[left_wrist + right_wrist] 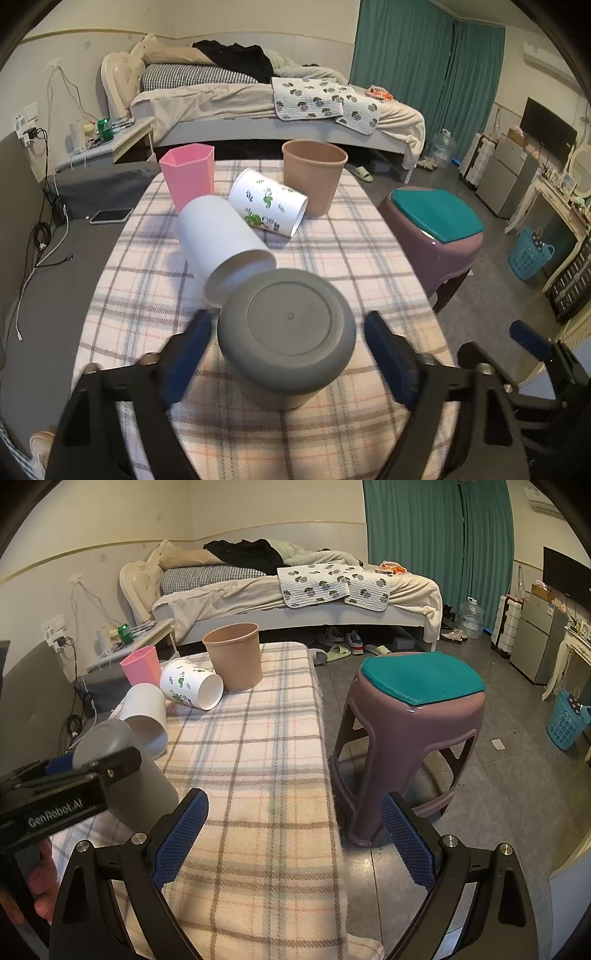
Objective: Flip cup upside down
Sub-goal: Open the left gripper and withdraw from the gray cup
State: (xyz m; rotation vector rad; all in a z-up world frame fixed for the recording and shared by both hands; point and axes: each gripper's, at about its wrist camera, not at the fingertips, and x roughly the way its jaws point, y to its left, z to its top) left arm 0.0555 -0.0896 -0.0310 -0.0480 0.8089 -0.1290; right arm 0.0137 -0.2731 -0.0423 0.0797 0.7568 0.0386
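Note:
A grey cup (pixel 286 338) stands upside down on the plaid-covered table (pixel 332 258), base up. My left gripper (pixel 288 354) is open, its blue pads on either side of the cup with gaps on both sides. The grey cup also shows in the right wrist view (pixel 122 768), partly behind the left gripper's body. My right gripper (pixel 295 834) is open and empty over the table's near right edge.
A plain white cup (pixel 221 247) and a printed white cup (pixel 267 203) lie on their sides. A pink cup (pixel 188 177) and a tan cup (pixel 314 173) stand upright at the far end. A purple stool (pixel 410 734) stands right of the table.

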